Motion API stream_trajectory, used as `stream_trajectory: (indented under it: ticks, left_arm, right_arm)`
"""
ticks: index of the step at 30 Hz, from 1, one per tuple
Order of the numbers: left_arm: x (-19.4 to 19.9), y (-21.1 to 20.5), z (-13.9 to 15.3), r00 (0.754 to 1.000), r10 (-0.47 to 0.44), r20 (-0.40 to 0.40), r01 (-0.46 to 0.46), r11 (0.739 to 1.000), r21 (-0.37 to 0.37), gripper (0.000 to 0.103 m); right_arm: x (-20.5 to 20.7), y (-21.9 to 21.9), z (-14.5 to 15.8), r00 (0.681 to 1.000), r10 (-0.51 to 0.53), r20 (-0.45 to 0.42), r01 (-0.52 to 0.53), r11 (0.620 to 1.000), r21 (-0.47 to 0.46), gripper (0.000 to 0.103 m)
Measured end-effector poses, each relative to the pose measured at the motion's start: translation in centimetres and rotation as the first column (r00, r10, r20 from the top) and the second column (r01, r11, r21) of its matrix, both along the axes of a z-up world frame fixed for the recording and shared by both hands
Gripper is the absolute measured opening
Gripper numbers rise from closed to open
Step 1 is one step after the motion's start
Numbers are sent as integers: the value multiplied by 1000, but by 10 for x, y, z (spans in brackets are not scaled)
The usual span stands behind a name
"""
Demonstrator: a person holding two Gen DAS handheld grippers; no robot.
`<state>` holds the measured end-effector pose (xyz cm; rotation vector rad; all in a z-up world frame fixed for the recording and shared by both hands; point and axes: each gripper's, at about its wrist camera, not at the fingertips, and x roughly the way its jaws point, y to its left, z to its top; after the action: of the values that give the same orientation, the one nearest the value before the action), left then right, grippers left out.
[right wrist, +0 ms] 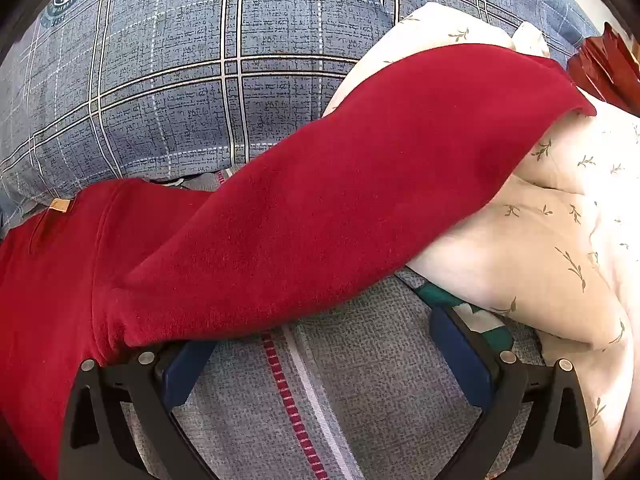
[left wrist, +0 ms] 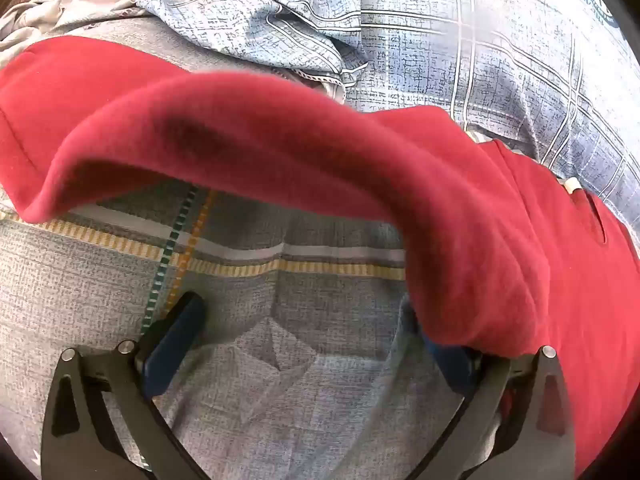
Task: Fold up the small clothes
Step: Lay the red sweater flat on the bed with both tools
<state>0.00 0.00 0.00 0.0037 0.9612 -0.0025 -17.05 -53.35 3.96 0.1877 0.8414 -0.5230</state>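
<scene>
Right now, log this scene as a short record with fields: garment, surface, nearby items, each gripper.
garment: red top, unfolded, sleeves spread out to either side
surface: grey striped bedsheet
behind garment: blue plaid bedding
right of garment: cream leaf-print quilt, with the sleeve end lying on it
left gripper: jaws wide open, nothing between them; red cloth drapes over one finger
right gripper: jaws wide open, nothing between them; red sleeve covers one fingertip
fold progress: none visible yet
</scene>
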Motion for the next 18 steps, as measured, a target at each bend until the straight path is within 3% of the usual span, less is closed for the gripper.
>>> stream_trajectory:
  ticks: [11, 18]
  left_arm:
    - [-2, 4, 1, 1000, 7, -11, -7, 1000, -12, 103]
    - [-16, 8, 7, 992, -14, -124, 6, 998, -62, 103]
  right_arm:
    - [0, 0, 0, 1000, 0, 0, 0, 1000, 1, 102]
    - [0, 0, 0, 1000, -2, -2, 2, 1000, -2, 102]
